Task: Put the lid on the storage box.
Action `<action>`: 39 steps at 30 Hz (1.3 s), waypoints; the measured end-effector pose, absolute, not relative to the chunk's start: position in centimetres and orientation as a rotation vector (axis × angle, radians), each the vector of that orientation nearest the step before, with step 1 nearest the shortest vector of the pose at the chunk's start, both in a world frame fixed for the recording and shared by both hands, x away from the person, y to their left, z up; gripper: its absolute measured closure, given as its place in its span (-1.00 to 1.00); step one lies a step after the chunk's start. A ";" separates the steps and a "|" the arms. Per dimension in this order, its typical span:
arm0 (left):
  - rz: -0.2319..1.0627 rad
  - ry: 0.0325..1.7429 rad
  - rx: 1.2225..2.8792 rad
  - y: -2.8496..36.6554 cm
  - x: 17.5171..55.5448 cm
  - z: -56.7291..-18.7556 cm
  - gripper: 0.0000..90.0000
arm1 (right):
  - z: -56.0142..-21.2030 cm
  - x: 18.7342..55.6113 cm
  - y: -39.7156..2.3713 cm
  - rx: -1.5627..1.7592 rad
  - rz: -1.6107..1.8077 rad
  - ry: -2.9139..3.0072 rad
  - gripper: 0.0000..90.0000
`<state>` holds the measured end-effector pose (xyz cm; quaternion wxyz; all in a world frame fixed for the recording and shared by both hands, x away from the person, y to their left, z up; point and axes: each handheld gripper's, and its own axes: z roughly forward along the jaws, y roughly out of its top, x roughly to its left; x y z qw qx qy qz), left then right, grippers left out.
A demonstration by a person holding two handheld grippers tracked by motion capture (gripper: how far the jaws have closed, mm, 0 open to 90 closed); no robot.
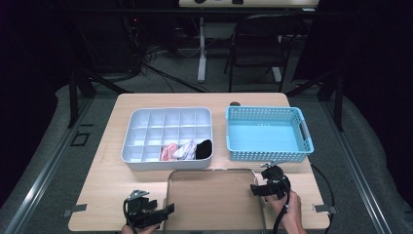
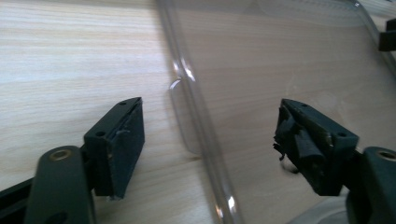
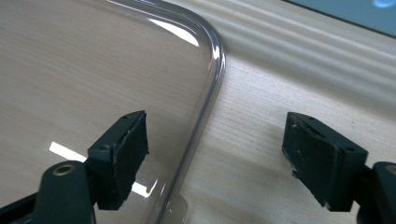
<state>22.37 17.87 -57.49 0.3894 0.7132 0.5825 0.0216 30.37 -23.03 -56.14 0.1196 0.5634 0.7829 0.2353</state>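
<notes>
Both my grippers are at the clear lid (image 1: 214,197), which lies flat on the table (image 1: 107,195) at the near edge, just in front of the white divided organizer (image 1: 168,139). The blue basket (image 1: 267,134) sits to the organizer's right.

Left gripper (image 1: 163,213): jaws spread, straddling the lid's left rim (image 2: 201,130), 1 pad over bare wood, 1 over the clear panel. Pads not touching the rim. Nothing pinched.

Right gripper (image 1: 258,189): jaws spread too, straddling the right rim (image 3: 205,116) near its far corner. No contact there either.

My read: the step is a 2-sided pickup of the lid, likely to cap the organizer, whose front row holds pink, white and black rolled cloth items (image 1: 187,149).

How I'd do it well:
- The rim is thin and slick, so I'd seat both pads fully over the lip before closing. A fingertip pinch will probably slip.
- The small tab on the left rim (image 2: 184,121) looks like a better bite than the plain edge.
- The grips aren't symmetric: left is near the front corner, right near the far one. I'd expect a twist on lifting, so close both together and raise level.
- Lift clear of the organizer wall before moving forward.
</notes>
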 end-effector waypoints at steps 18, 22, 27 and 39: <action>-0.090 1.551 1.632 18.2 22.5 -58.0 -0.17 | -56.2 30.1 -22.9 1.672 0.697 2.285 -0.50; -0.129 1.590 1.574 18.2 22.5 -58.1 -0.14 | -56.3 30.0 -22.5 1.667 0.712 2.274 -0.50; -0.167 1.598 1.542 18.4 22.8 -58.2 -0.09 | -56.3 29.9 -22.7 1.667 0.712 2.280 -0.44; -0.202 1.590 1.536 17.8 23.4 -58.4 0.02 | -56.3 29.6 -22.1 1.653 0.758 2.260 -0.21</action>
